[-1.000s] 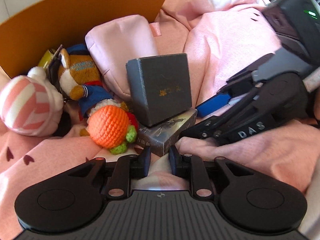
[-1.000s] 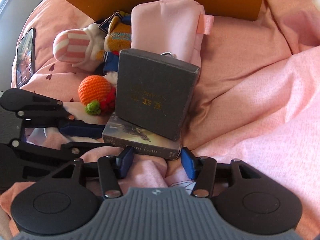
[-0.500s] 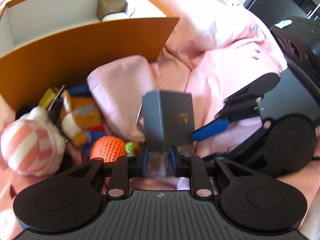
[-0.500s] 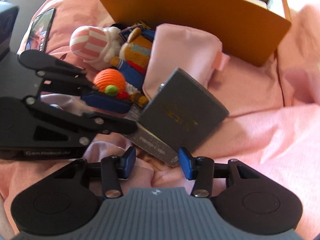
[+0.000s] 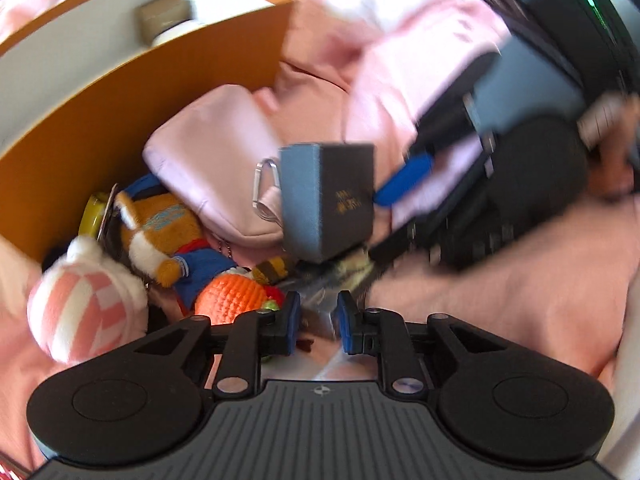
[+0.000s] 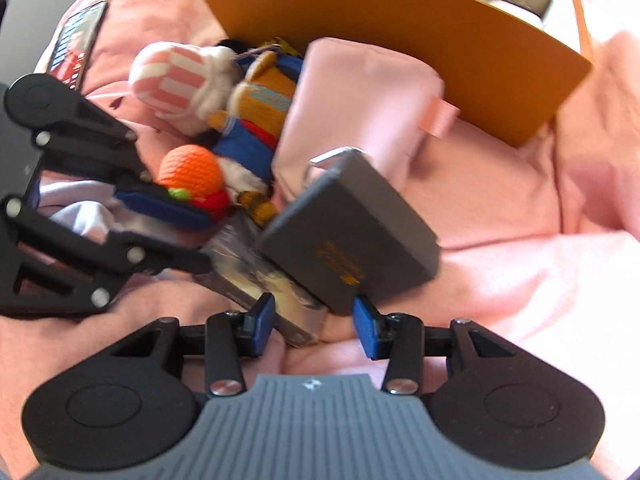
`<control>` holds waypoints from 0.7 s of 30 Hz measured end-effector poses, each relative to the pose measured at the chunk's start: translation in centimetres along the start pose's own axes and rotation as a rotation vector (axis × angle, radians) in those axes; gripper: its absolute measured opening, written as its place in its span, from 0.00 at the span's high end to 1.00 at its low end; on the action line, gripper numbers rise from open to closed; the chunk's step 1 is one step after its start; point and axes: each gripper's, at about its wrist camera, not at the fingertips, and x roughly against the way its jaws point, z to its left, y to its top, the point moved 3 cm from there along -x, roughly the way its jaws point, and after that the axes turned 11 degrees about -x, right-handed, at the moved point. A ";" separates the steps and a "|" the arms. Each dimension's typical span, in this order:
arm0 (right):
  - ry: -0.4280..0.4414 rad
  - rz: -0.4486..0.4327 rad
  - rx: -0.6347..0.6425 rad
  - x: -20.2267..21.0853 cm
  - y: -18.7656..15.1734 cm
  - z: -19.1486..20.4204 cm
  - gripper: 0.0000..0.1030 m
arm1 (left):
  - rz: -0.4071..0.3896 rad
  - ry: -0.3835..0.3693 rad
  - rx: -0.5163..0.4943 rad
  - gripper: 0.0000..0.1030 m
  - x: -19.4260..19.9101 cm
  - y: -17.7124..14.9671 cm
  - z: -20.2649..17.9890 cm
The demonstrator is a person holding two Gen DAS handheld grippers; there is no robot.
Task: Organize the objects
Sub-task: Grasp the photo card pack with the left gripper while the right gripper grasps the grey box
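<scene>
A dark grey box (image 5: 332, 204) (image 6: 352, 240) with gold lettering leans on a flat card box (image 6: 260, 284) on the pink bedding. My left gripper (image 5: 316, 320) has a narrow gap with the card box's end (image 5: 320, 300) between the pads; whether it grips is unclear. My right gripper (image 6: 314, 324) is open, its pads on either side of the card box's corner and the grey box's lower edge. An orange crochet ball (image 5: 230, 296) (image 6: 192, 172), a fox plush (image 5: 160, 232), a striped plush (image 5: 80, 312) and a pink pouch (image 5: 216, 160) lie beside them.
An orange cardboard box (image 5: 120, 100) (image 6: 400, 32) stands open behind the pile, with a small brown box (image 5: 164, 18) inside. A phone (image 6: 76, 40) lies on the bedding at far left. Each gripper shows in the other's view, the right one (image 5: 500, 184) and the left one (image 6: 80, 220).
Both grippers have risen and tilted, so the orange box's inside shows. The grey box and card box now sit tilted and turned from where they lay, between the two grippers.
</scene>
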 end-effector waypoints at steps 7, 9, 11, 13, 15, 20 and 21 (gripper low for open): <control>0.047 0.006 -0.069 0.9 -0.5 -1.2 0.55 | 0.090 -0.027 -0.318 0.67 -0.9 0.3 -1.9; 0.071 0.031 -0.083 0.3 -0.9 -1.0 0.55 | 0.116 -0.020 -0.414 0.65 -1.5 0.5 -2.6; 0.075 0.051 -0.094 0.1 -1.1 -0.9 0.54 | 0.126 -0.014 -0.505 0.64 -1.9 0.7 -3.3; 0.072 0.054 -0.100 -0.5 -1.2 -0.2 0.53 | 0.137 -0.009 -0.599 0.62 -2.3 0.8 -3.9; 0.073 0.056 -0.105 -0.3 -1.4 -0.4 0.53 | 0.152 0.000 -0.688 0.61 -2.8 0.8 -4.3; 0.077 0.062 -0.113 -0.1 -1.5 -0.6 0.52 | 0.241 -0.002 -0.920 0.56 -3.6 0.6 -5.0; 0.079 0.063 -0.115 -0.1 -1.5 -0.6 0.52 | 0.255 -0.009 -0.951 0.55 -3.7 0.6 -4.9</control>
